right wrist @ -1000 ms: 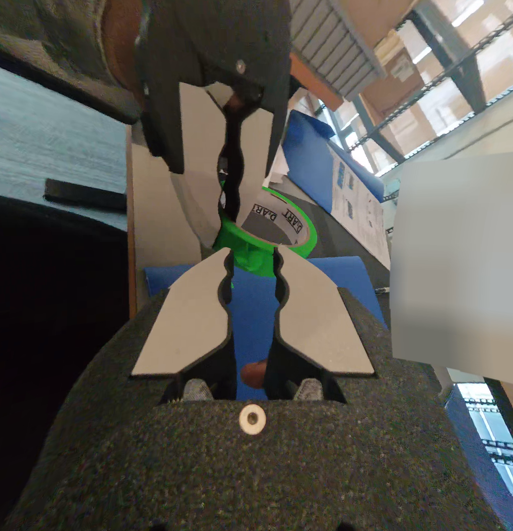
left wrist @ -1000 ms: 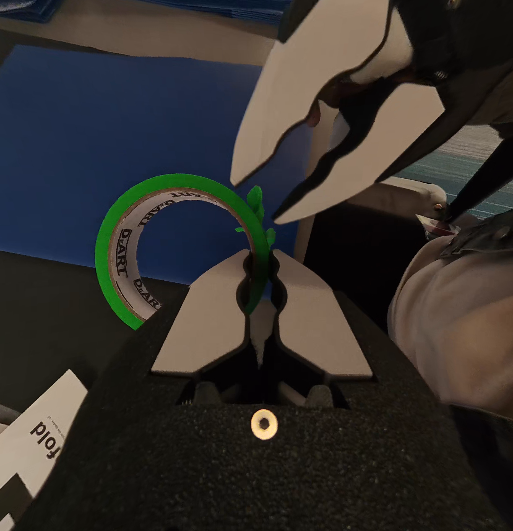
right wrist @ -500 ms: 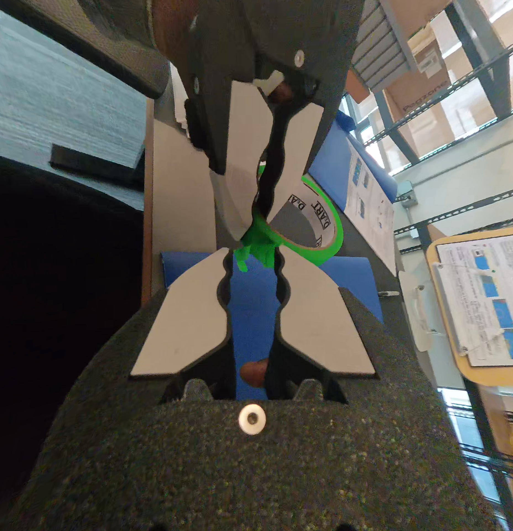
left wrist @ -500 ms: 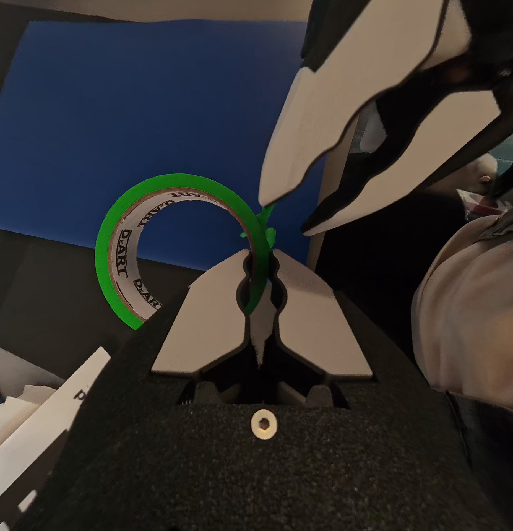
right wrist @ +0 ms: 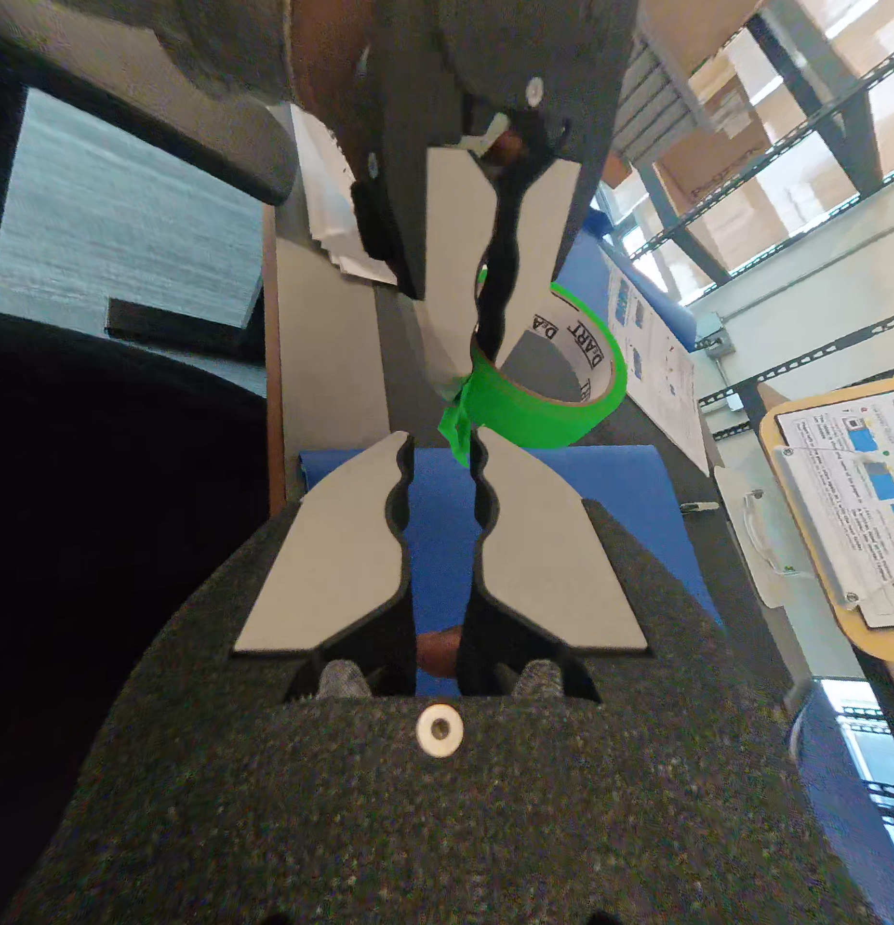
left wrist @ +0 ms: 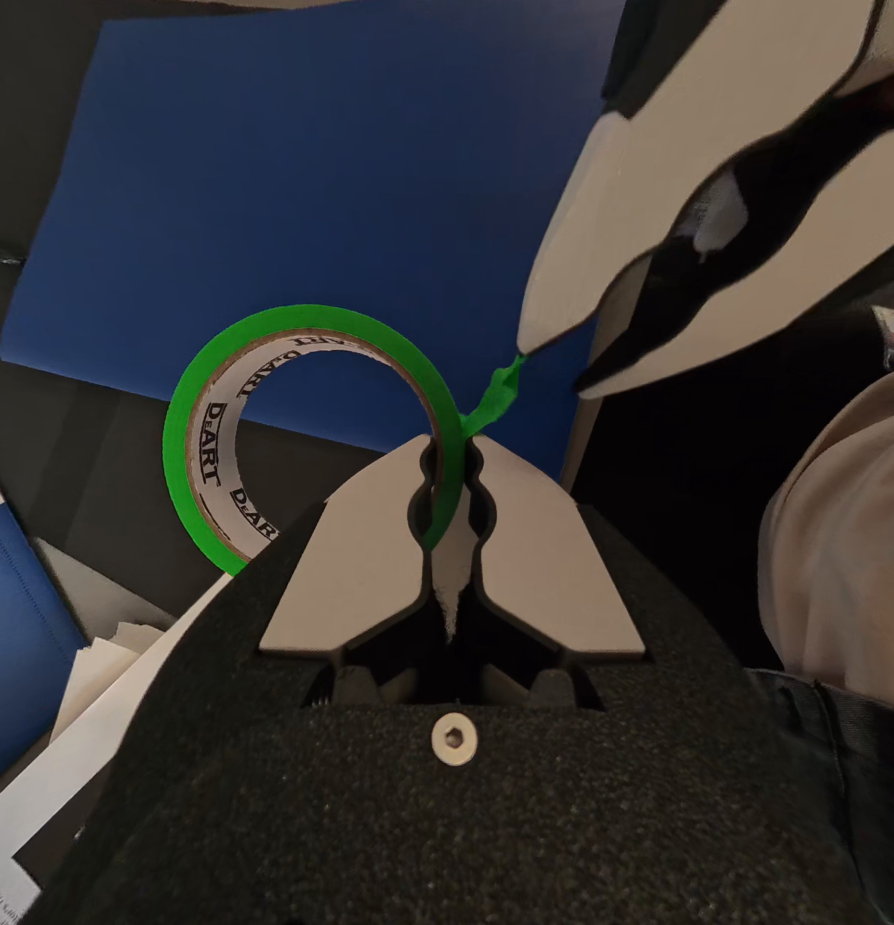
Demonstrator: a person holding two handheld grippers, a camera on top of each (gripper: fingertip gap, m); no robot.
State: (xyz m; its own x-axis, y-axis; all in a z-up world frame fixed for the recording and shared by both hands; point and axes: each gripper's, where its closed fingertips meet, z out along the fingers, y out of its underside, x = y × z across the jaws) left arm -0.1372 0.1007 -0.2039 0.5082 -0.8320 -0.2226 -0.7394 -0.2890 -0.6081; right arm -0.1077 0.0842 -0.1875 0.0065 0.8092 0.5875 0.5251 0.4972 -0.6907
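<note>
Left gripper [left wrist: 450,440] clamped tight on the wall of the green tape roll [left wrist: 304,320], held up off the blue sheet [left wrist: 304,165]. Just beyond, crumpled loose tape end [left wrist: 495,395] sticking to one tip of the right gripper [right wrist: 442,443]. Jaws there parted, nothing pinched. Likely trouble: tab stuck to one finger only, could peel off or tear. Grippers angled nose to nose, right one tilted in from the upper right. Farther back, papers [right wrist: 655,370] and metal shelving [right wrist: 785,115].
</note>
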